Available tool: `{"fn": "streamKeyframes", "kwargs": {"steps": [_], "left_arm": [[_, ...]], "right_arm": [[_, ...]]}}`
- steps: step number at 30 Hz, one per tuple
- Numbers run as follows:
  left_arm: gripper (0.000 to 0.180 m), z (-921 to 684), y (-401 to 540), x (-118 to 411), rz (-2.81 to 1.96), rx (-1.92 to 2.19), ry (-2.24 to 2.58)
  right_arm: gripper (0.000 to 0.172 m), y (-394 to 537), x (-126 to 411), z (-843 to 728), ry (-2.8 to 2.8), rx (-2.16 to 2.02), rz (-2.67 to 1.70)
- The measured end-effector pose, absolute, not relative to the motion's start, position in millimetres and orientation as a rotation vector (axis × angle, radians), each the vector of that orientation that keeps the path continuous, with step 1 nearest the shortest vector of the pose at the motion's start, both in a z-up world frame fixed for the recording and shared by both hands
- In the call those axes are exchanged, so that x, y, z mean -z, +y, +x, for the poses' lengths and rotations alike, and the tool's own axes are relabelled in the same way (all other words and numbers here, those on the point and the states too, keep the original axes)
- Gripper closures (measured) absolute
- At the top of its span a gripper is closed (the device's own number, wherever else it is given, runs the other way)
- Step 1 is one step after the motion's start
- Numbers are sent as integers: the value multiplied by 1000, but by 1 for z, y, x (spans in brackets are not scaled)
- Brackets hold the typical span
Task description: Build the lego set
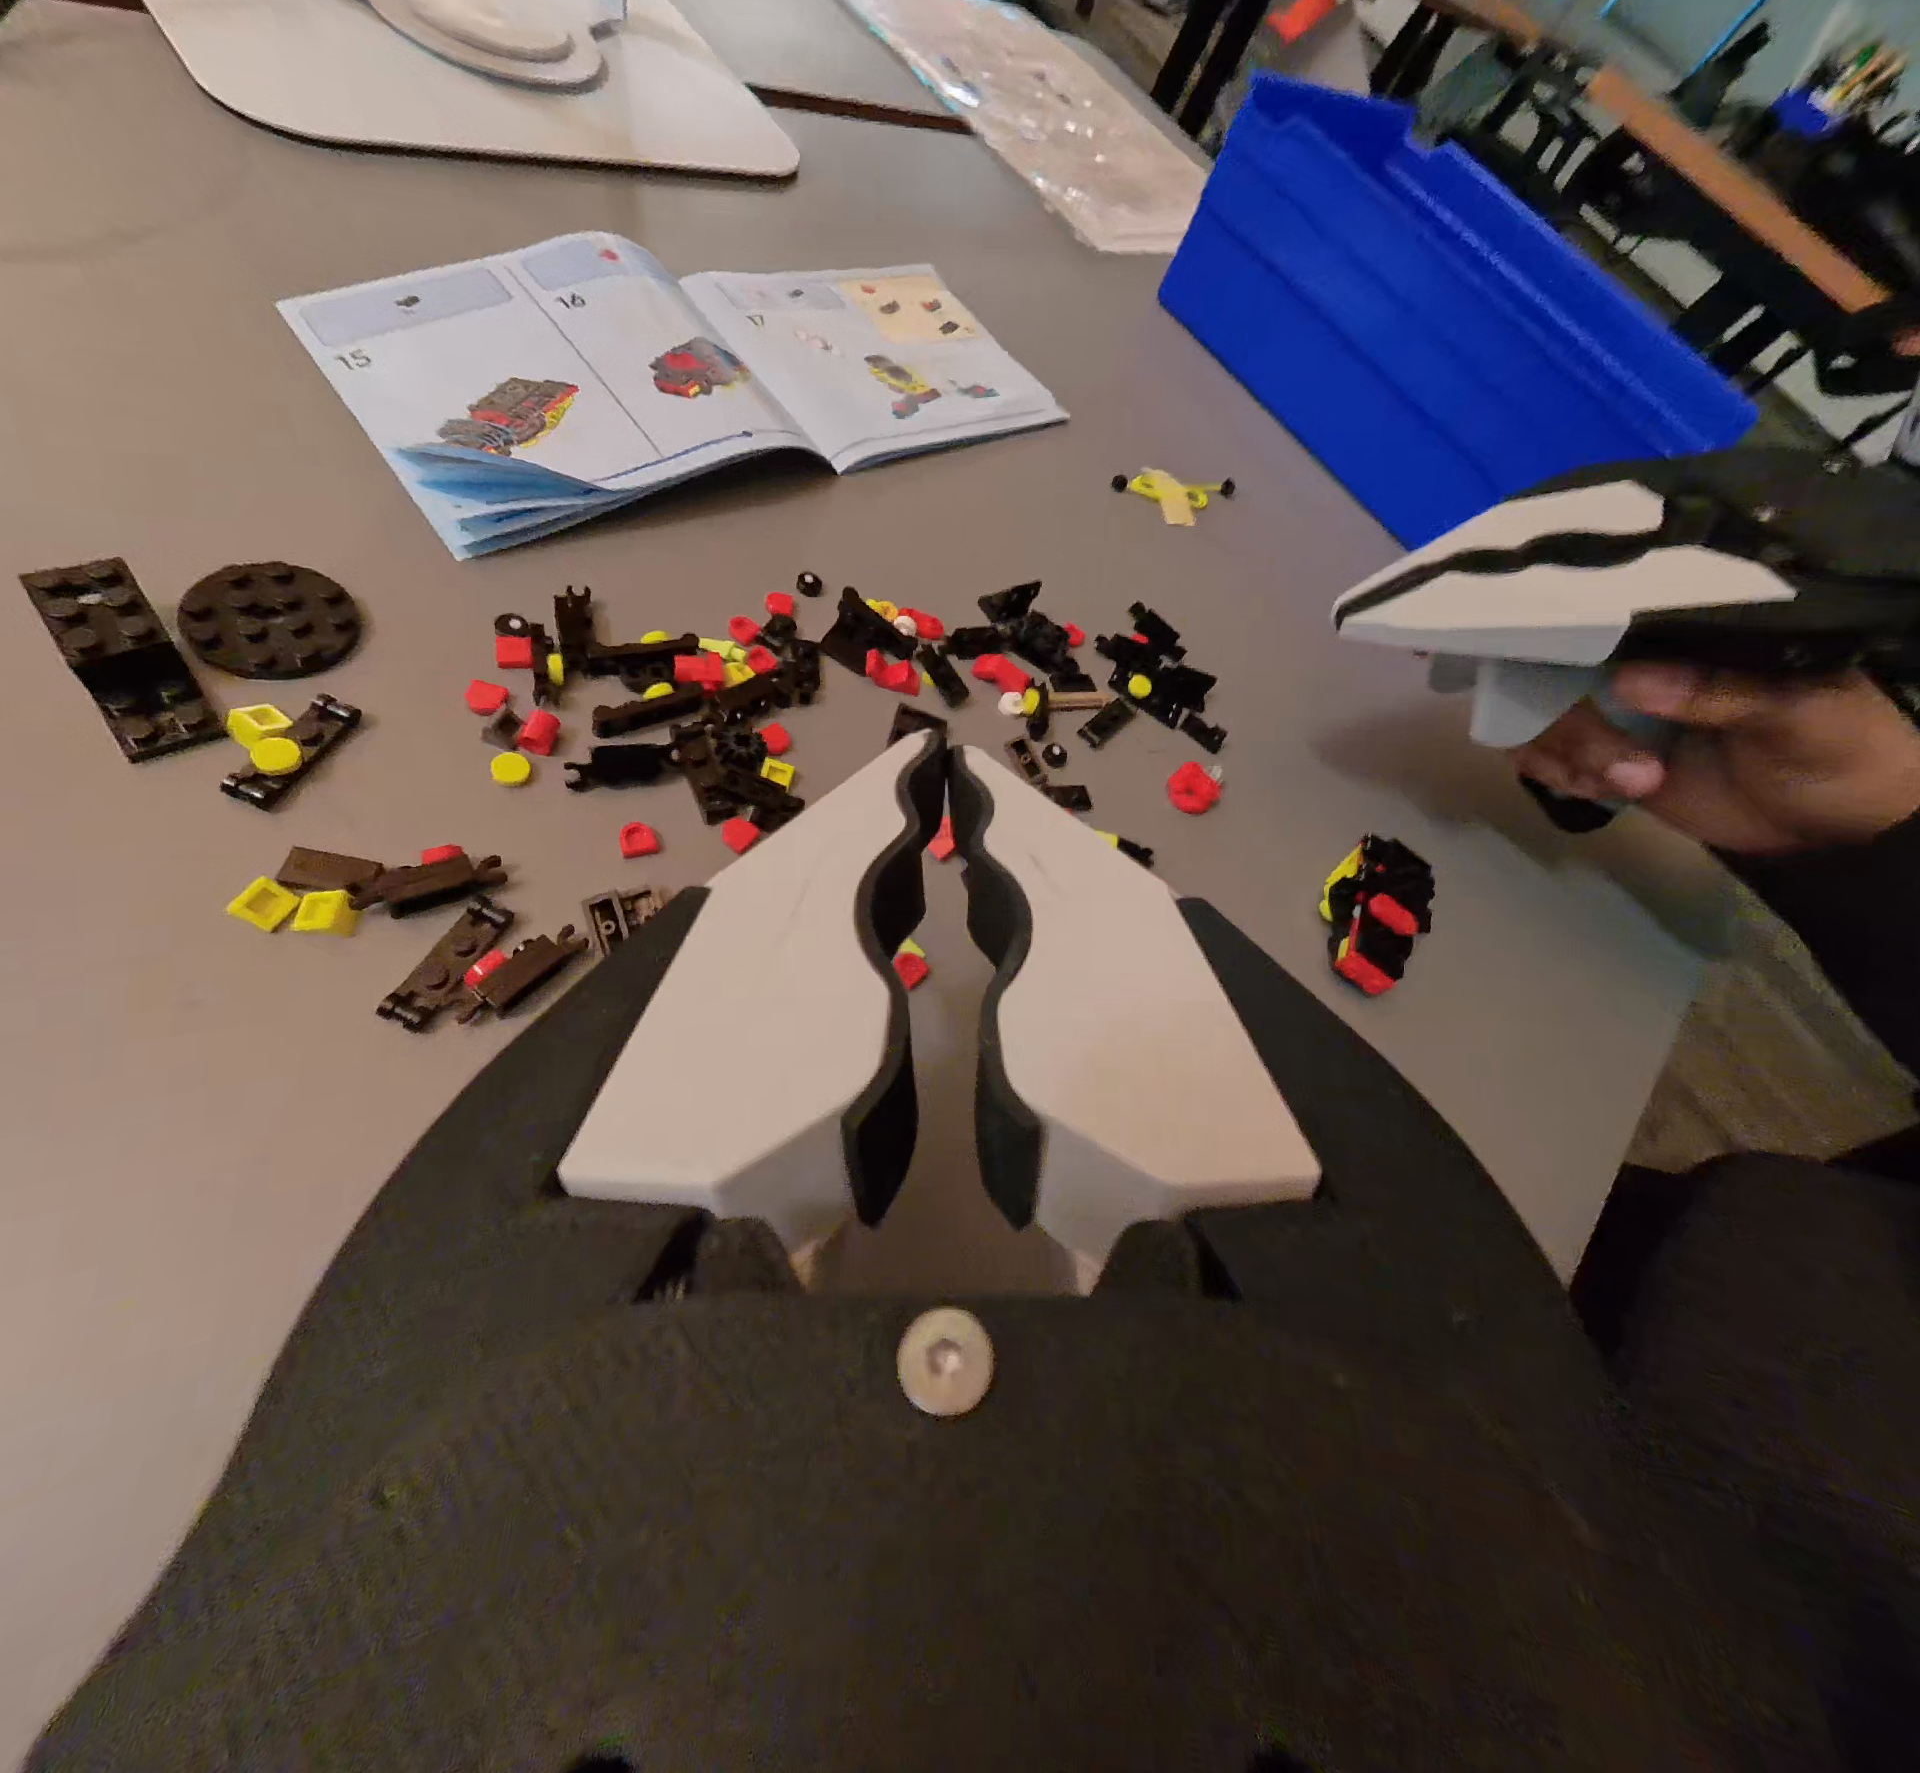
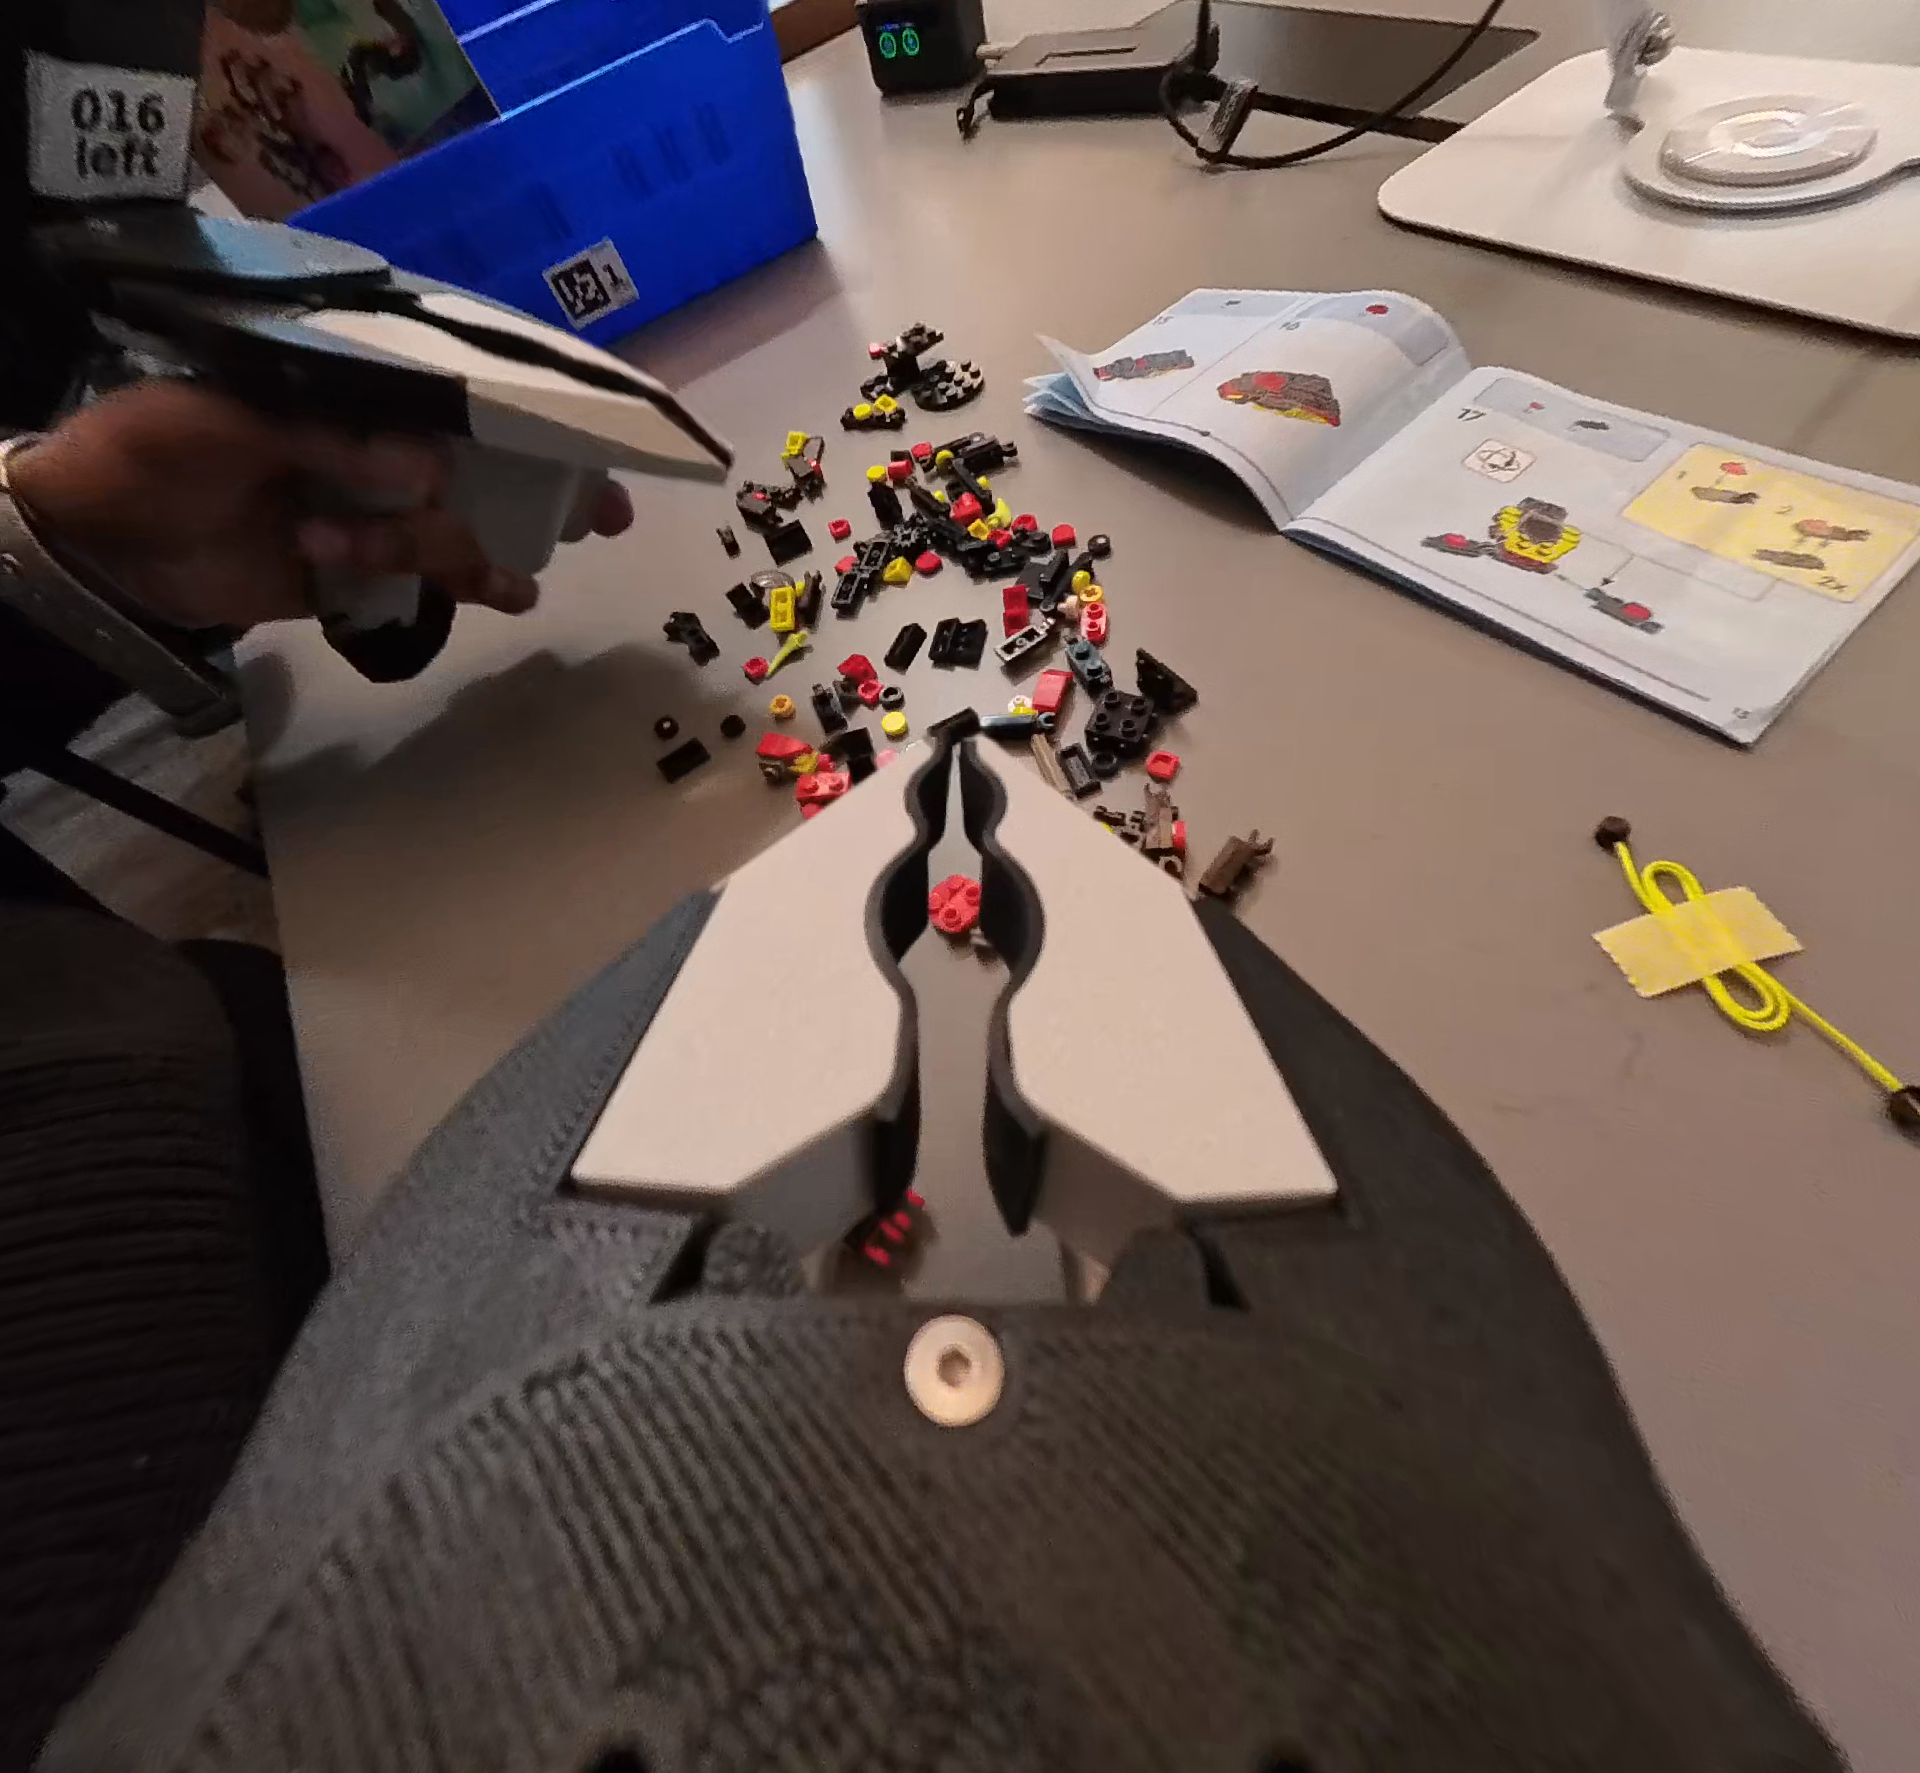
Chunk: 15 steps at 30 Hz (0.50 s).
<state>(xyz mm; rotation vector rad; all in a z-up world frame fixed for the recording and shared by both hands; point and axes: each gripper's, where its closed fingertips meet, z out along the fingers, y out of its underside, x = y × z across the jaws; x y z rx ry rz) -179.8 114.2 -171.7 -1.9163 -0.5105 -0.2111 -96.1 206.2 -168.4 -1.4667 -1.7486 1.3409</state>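
Note:
My left gripper [image 1: 948,749] is shut, its tips meeting with nothing between them, a little above the near edge of a scatter of small black, red and yellow bricks [image 1: 727,684] on the grey table [image 1: 156,393]. My right gripper [image 2: 956,749] is also shut with nothing at its tips, over the same scatter [image 2: 935,570]; a red round piece [image 2: 954,900] lies on the table below its fingers. Each gripper shows in the other view, hand-held and closed: the right one [image 1: 1342,617] and the left one [image 2: 722,466].
An open instruction booklet [image 1: 665,373] [image 2: 1507,497] lies beyond the bricks. A blue bin [image 1: 1434,300] [image 2: 603,113], a small built black-red-yellow model [image 1: 1377,913], a black round plate [image 1: 270,620], a taped yellow cord [image 2: 1704,944] and a white stand base [image 1: 436,40] surround them. Spacing between my two grippers at the tips: around 12 cm. The red round piece [image 2: 954,900] lies some 7 cm from my right tips, 15 cm from my left tips. Look for it in the left wrist view [image 1: 1200,783] too.

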Motion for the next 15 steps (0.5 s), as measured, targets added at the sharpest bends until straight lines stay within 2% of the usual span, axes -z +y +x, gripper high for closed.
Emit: {"fn": "streamKeyframes", "kwargs": {"steps": [7,15], "left_arm": [[180,-185,117,162,-1868,69,-525],[180,-175,120,170,-1837,367,-558]], "right_arm": [[171,211,178,-96,-1774,-1263,-1482],[170,223,185,-100,-1740,-1269,-1542]]}}
